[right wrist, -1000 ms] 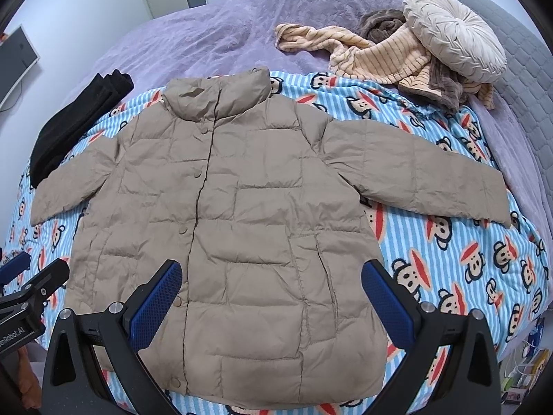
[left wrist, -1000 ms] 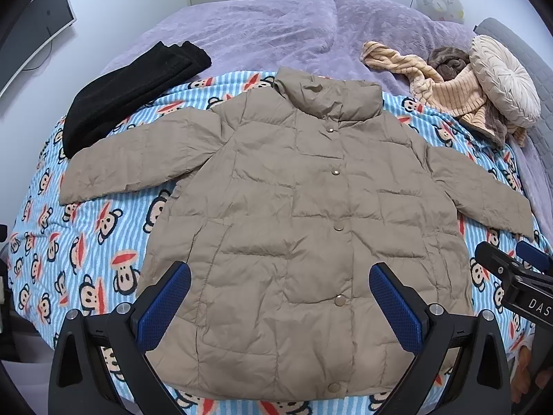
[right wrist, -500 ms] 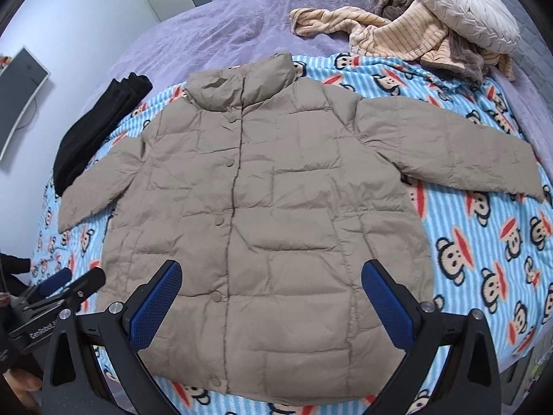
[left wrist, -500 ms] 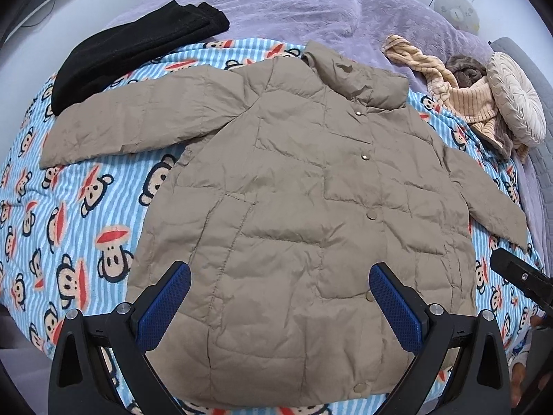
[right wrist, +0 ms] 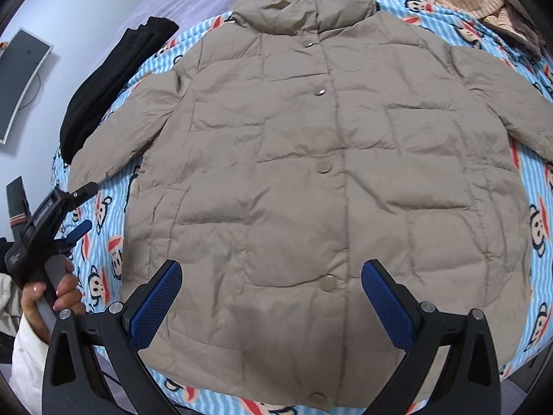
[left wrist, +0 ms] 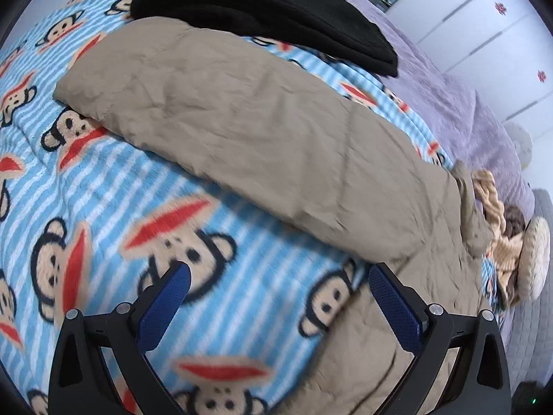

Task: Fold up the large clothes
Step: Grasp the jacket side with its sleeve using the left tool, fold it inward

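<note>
While the tan padded jacket (right wrist: 311,173) lies spread flat, front up and snapped shut, on a blue striped blanket (right wrist: 539,228) printed with monkey faces, the right claw (right wrist: 271,299) hangs above its lower hem with both blue pads spread wide and nothing between them. One row of snaps runs up the jacket ahead of this claw to the collar at the far end. Off to its left, a hand (right wrist: 52,297) grips the left claw (right wrist: 81,207), which sits low over the blanket just short of the jacket's sleeve end. Seen from that left claw (left wrist: 276,297), the sleeve (left wrist: 242,121) stretches across ahead of its wide-spread, empty pads, and the jacket's body lies under its right pad. Beyond the sleeve rests a folded black garment (left wrist: 262,10), partly on the blanket and partly on the purple bedcover (left wrist: 466,103). Far to the right of the left claw sit a beige knit (left wrist: 490,200) and a round cream cushion (left wrist: 534,259).
</note>
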`<state>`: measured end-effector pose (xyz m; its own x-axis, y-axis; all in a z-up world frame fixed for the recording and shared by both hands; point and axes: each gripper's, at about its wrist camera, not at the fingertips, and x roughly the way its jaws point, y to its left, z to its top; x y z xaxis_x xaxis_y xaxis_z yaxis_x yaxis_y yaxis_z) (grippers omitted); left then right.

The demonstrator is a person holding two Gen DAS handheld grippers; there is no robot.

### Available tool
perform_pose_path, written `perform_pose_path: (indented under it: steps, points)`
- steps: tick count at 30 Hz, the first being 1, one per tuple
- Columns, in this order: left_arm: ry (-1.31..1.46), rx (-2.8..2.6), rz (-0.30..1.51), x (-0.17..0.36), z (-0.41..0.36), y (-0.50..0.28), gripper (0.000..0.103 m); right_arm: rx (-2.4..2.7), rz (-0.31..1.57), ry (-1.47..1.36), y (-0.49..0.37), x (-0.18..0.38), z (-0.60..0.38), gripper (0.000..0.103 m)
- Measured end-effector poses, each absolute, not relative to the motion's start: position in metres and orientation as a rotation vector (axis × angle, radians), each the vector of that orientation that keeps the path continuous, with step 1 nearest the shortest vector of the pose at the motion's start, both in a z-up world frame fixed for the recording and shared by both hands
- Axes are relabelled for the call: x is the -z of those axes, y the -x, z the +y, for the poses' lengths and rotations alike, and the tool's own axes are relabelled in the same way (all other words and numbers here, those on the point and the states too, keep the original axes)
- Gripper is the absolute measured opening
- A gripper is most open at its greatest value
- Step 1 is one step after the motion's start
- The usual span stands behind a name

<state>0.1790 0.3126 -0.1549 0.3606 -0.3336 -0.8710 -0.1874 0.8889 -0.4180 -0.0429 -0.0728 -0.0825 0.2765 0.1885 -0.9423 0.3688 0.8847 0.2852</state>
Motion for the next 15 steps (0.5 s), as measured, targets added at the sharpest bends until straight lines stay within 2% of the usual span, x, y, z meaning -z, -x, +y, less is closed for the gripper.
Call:
perform_pose_path:
  steps: [5, 12, 14, 15]
  points:
    - [0.621, 0.083, 1.2, 0.188, 0.351, -0.224, 0.103, 0.103, 1.311, -0.505, 0.019, 0.103, -0.042, 0.103]
    - [0.644, 0.045, 1.123, 0.192, 0.362, -0.271, 0.1, 0.091, 1.288, -0.509, -0.013, 0.118, -0.024, 0.103]
    - [0.621, 0.015, 1.124, 0.19, 0.361, -0.28, 0.058, 0.092, 1.279, -0.504, -0.023, 0.119, -0.022, 0.103]
    - [0.607, 0.016, 1.134, 0.19, 0.361, -0.283, 0.05, 0.092, 1.273, -0.5, -0.029, 0.119, -0.02, 0.103]
